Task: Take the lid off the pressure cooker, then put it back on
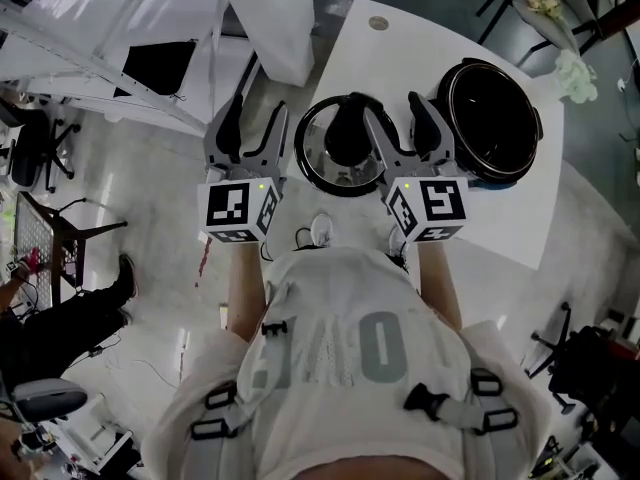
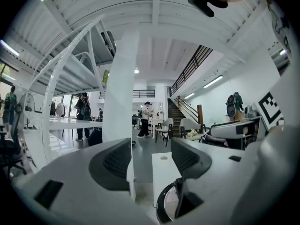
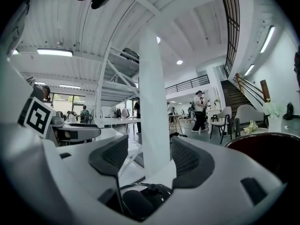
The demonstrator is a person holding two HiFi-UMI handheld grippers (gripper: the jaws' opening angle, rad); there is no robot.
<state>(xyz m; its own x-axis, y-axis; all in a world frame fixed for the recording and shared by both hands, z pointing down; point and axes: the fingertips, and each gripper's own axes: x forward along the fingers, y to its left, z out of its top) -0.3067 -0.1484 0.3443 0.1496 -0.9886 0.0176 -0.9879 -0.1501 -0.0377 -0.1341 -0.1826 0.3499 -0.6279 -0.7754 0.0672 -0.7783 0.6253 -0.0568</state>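
Note:
The pressure cooker's lid (image 1: 322, 156), glass with a black rim and a black knob, lies on the white table (image 1: 400, 53), apart from the pot. The black pot (image 1: 492, 118) stands uncovered to the lid's right. My right gripper (image 1: 397, 114) hovers level over the lid's right side, open, with nothing between its pads. My left gripper (image 1: 254, 114) is held left of the lid, past the table's edge, also open and empty. The lid (image 3: 140, 201) shows beneath my right gripper (image 3: 145, 161), with the pot's rim (image 3: 269, 142) to the right. Below my left gripper (image 2: 151, 162) only the lid's edge (image 2: 169, 204) shows.
A white pillar (image 1: 268, 13) and slanted white beams rise beyond the table's left edge. An office chair (image 1: 40, 138) stands on the floor at far left. White flowers (image 1: 575, 73) sit past the pot. People and chairs (image 2: 161, 125) are far back in the hall.

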